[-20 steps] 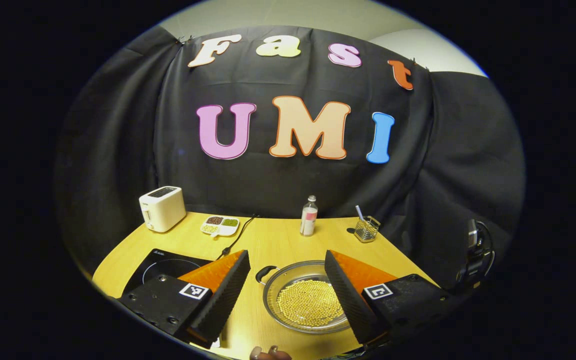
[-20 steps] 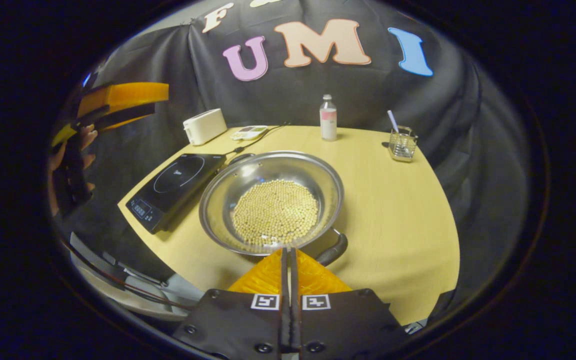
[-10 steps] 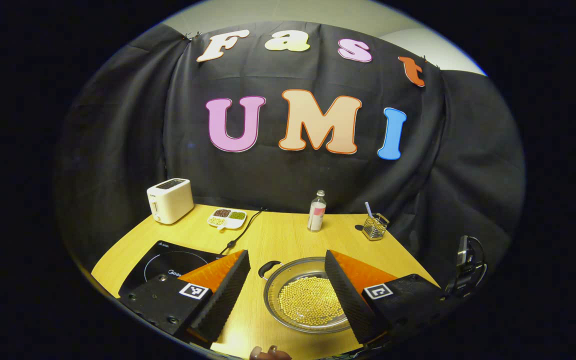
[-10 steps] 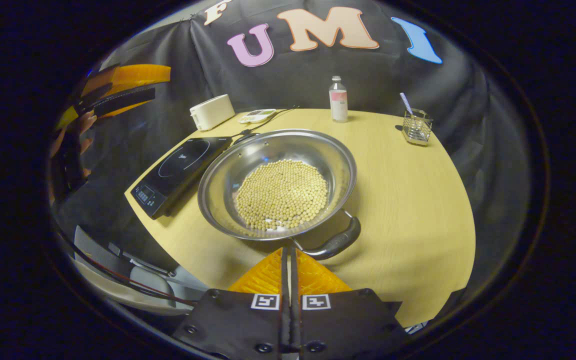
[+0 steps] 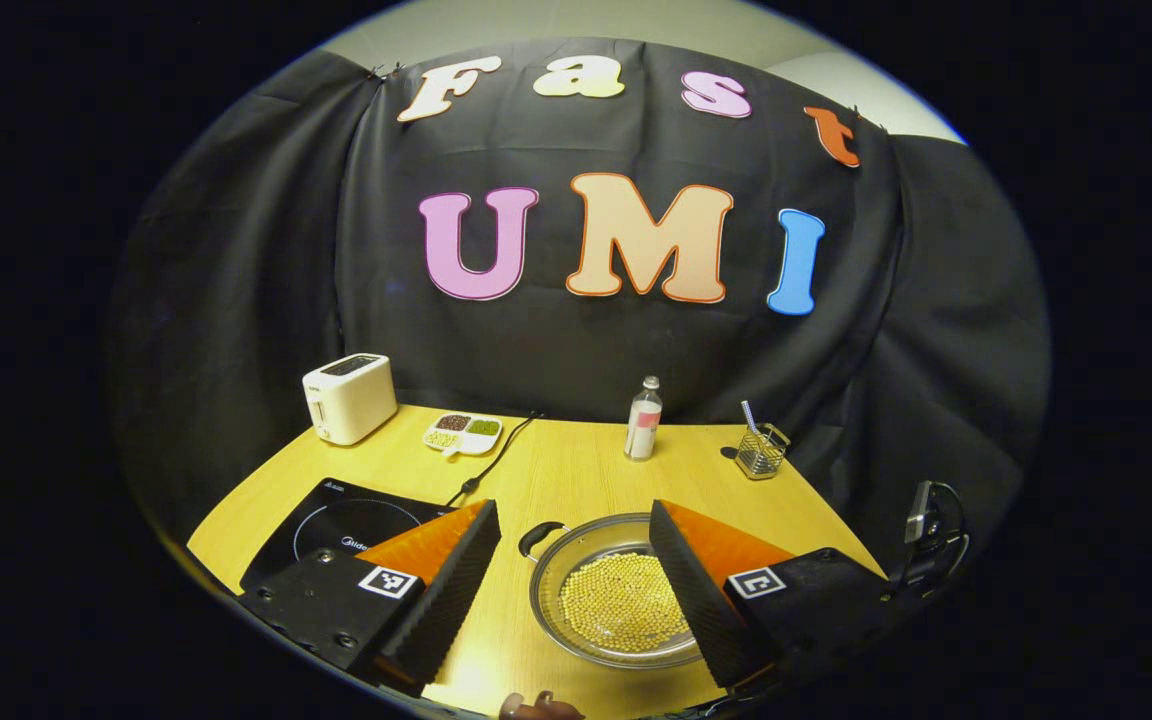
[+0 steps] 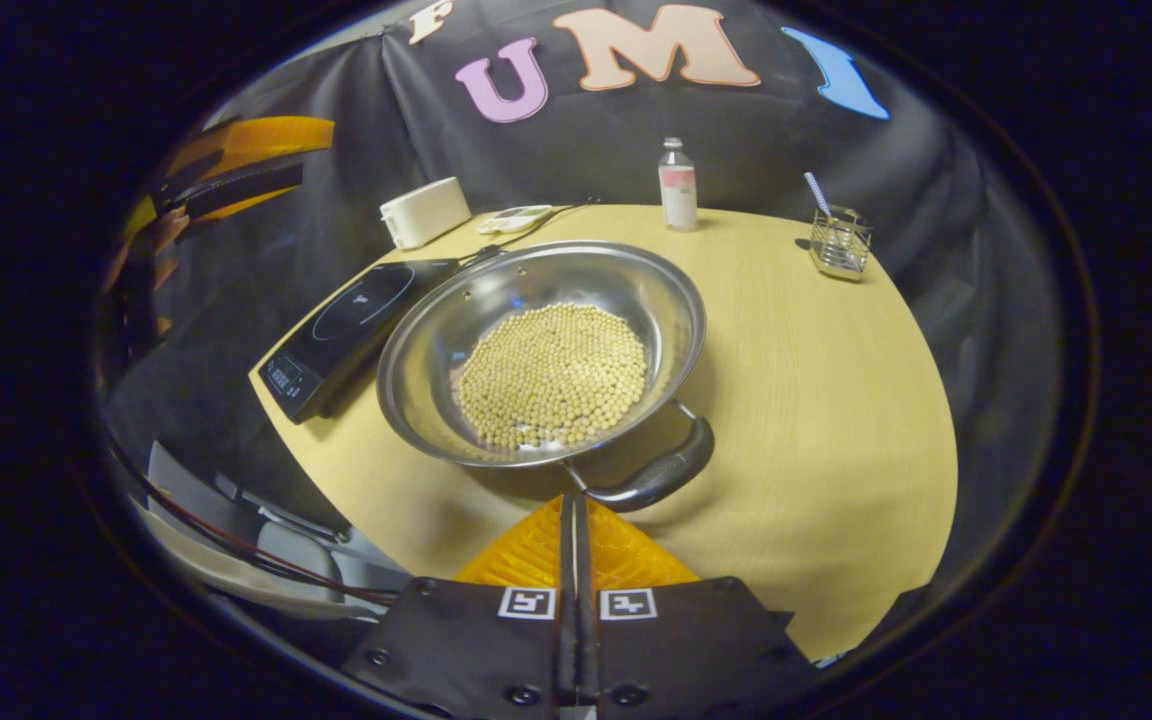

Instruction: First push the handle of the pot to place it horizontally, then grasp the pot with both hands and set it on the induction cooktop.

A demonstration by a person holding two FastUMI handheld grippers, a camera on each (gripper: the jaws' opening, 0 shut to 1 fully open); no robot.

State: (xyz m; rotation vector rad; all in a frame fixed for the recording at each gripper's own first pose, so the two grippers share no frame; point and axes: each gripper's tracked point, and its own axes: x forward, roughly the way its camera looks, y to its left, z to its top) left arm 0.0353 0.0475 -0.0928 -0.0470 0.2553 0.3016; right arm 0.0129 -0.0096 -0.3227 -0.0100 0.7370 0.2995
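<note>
Pot (image 6: 541, 360), a shallow steel pan filled with pale beans (image 6: 554, 375), is seen standing on the yellow bench (image 6: 816, 400) just beside the induction cooktop (image 6: 351, 325), which lies at its 9 to 10 o'clock in the right gripper view. Two loop handles are borne by the pot: the near handle (image 6: 651, 480) sits at 5 o'clock on the rim, and the far handle (image 5: 539, 537) at about 10 o'clock in the left gripper view. The line through both handles is therefore judged to run obliquely, not yet horizontally.

Right hand-held gripper (image 6: 573, 515) is shown with its fingers pressed together on nothing, their tip just short of the near handle's left end; whether contact is made cannot be told. This is the nearer gripper, and the handle lies at its 12 to 1 o'clock, so a sideways push is judged to be the step in hand.

Left hand-held gripper (image 5: 573, 575) is held well above the bench with its fingers wide apart, the pot framed between them but far below.

At the bench's far edge are seen a toaster (image 5: 349, 397), a divided dish (image 5: 464, 434), a bottle (image 5: 643, 432) and a wire basket (image 5: 760, 453).
</note>
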